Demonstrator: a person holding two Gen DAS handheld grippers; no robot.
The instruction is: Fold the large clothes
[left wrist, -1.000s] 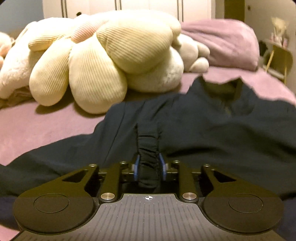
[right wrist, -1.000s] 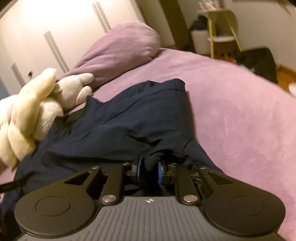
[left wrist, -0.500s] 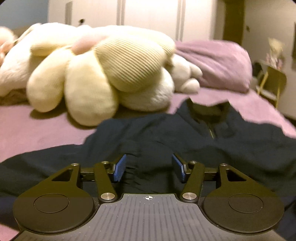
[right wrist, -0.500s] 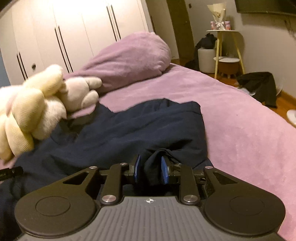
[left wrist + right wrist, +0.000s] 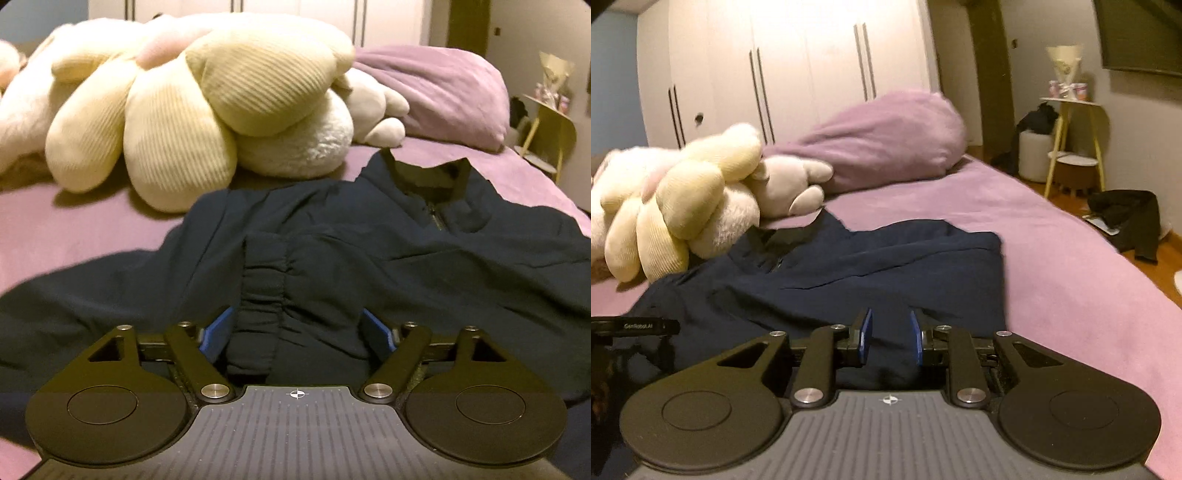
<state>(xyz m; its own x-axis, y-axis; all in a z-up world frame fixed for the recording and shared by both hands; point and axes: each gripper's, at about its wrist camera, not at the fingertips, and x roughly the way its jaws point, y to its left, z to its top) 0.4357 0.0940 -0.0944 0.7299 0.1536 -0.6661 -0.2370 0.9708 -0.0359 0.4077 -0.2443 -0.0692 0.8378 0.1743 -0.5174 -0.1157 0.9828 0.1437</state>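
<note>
On the purple bed, both tools spread apart: left tool straddles jacket cuff at 12 o'clock, right tool clear.

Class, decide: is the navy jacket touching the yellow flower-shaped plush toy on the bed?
Cannot tell. The left wrist view shows the jacket edge meeting the plush toy outline, but one may simply lie in front; the right wrist view is no clearer.

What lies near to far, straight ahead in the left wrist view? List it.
Gripper → gathered cuff → jacket → collar → bedspread → pillow → wardrobe.
</note>
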